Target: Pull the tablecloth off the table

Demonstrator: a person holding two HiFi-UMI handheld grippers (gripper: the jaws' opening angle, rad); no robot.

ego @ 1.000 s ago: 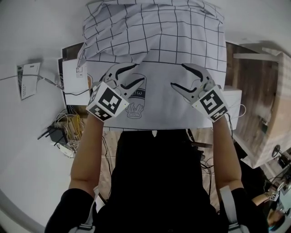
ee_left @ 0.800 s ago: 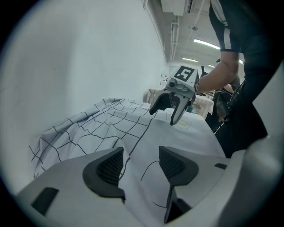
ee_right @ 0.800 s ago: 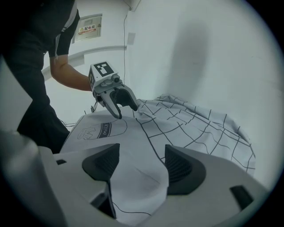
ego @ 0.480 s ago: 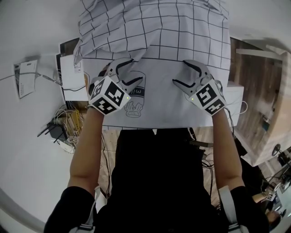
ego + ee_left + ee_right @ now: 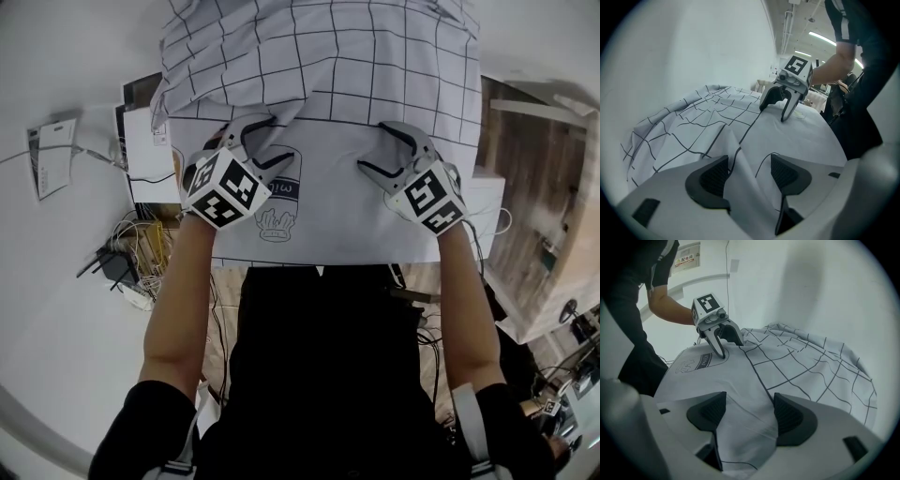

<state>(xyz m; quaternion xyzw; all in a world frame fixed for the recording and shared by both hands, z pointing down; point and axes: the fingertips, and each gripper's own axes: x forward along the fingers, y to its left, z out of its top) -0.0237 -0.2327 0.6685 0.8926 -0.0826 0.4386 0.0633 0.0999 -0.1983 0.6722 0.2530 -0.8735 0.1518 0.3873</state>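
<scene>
Tablecloth: white with a black grid, draped over the counter and hiding it entirely. Far part rumpled into loose folds; near strip plain, flat, bearing a printed emblem. Left hand-held gripper: tips down on the cloth at the border line of the grid, just above the emblem. Jaws spread wide, having just been opening, with a raised ridge of cloth standing between the pads, unpinched. Right hand-held gripper: tips down on the same border line, well apart from the left one. Jaws likewise spread, having just been opening, over a soft bulge of cloth between the pads, not clamped. Marker cubes at the near end of each gripper, bare forearms behind them. Beyond the counter's left side: a white box, a tangle of cables on the floor. To the right: wooden flooring.
</scene>
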